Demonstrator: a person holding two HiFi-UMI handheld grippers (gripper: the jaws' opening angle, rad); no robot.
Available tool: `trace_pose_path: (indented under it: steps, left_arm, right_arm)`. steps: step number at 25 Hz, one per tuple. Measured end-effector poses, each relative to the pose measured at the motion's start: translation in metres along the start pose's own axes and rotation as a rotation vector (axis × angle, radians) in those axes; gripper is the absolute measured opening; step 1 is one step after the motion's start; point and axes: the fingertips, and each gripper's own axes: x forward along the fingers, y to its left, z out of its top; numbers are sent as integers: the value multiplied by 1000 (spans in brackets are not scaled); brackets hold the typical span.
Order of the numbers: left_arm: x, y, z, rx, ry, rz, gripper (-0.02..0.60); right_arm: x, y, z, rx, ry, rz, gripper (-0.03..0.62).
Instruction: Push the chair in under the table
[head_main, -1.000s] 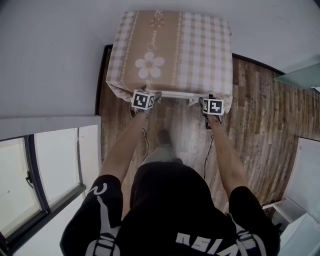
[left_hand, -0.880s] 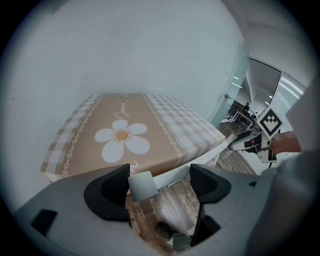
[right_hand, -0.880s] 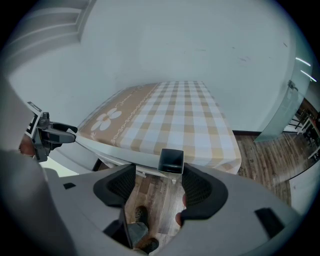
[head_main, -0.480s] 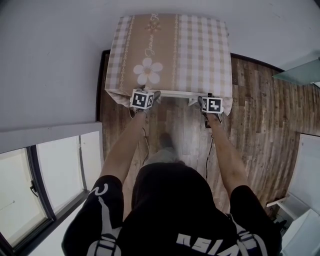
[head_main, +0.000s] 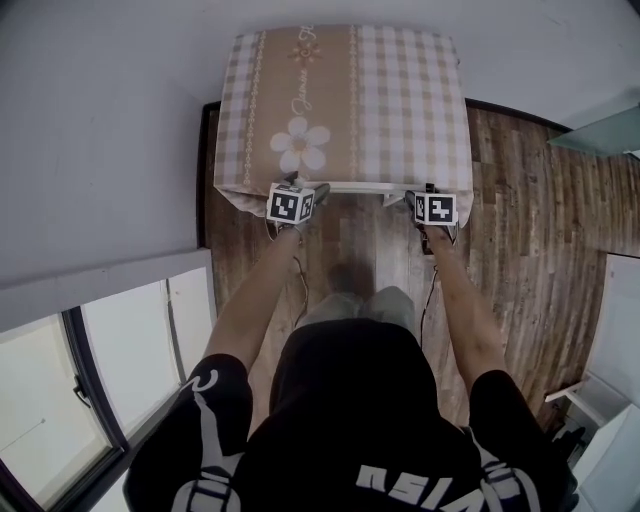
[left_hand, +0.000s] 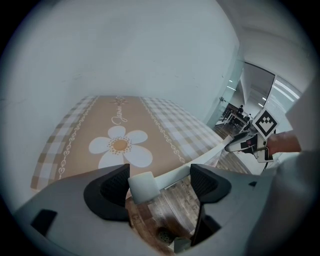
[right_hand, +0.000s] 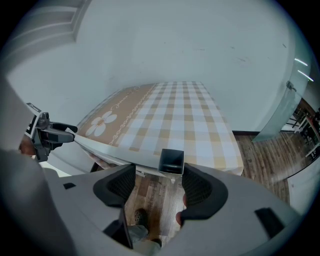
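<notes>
Both grippers have crept slightly toward 12 o'clock with the chair's top rail (head_main: 360, 187), which lies along the near edge of the table (head_main: 400, 90). We see the left gripper (left_hand: 161, 181) and right gripper (right_hand: 159, 186) with jaws apart, straddling the rail's ends unclamped. We judge the chair nearly home, with perhaps one last nudge left.

You are in a homely room: a tabletop (head_main: 300, 95) under a checked, daisy-printed cloth (head_main: 420, 100), a wood-plank floor (head_main: 540, 220), bare white walls (head_main: 100, 120) and a window (head_main: 60, 400) at your left.
</notes>
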Motion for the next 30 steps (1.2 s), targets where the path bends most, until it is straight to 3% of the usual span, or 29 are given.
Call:
trace_pose_path:
  steps: [10, 30]
  left_arm:
    - [0, -3, 0, 10, -1, 7, 387]
    - [-18, -4, 1, 51, -12, 183, 376]
  right_arm:
    - [-1, -1, -1, -11, -2, 4, 302]
    - [-11, 1, 2, -53, -10, 31, 298]
